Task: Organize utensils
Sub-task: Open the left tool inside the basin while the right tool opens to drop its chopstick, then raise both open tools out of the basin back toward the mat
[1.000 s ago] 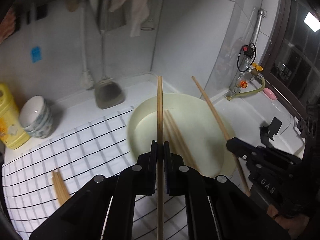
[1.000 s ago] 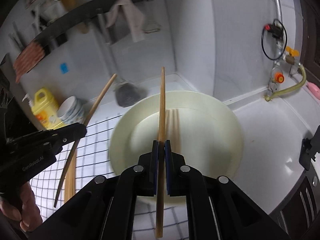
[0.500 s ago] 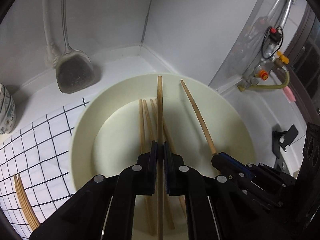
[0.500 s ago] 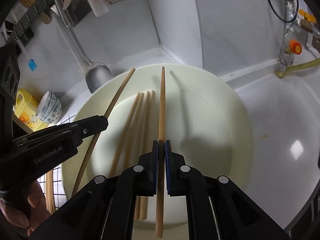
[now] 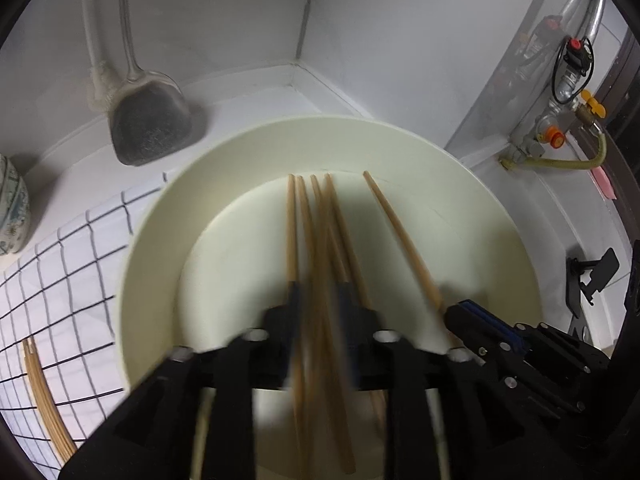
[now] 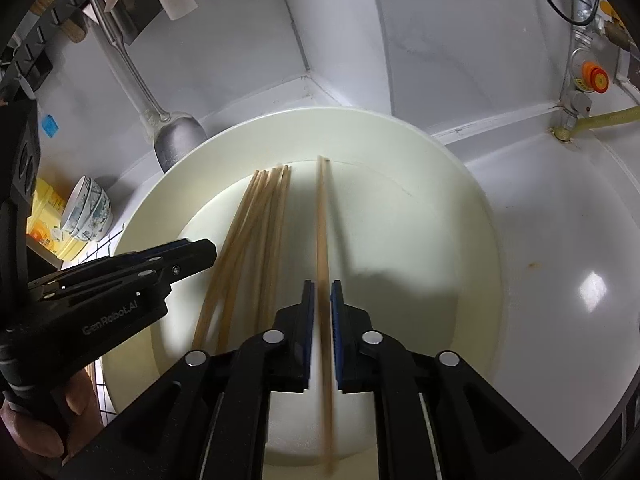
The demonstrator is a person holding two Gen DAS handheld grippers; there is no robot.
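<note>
- Left claw is opening – its chopstick lies loose between the parted jaws, long axis pointing straight ahead, over the bundle in the cream basin.
- Right claw is nearly together, jaws beginning to part around another chopstick, parallel, just right of the bundle.
- Basin sits in the white desk corner – more chopsticks wait on the checked cloth.

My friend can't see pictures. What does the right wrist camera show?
The right gripper hangs over a big cream bowl, a wooden chopstick between its slightly parted jaws. More chopsticks lie together in the bowl, beside the left gripper. A metal spatula leans on the white wall behind.
</note>
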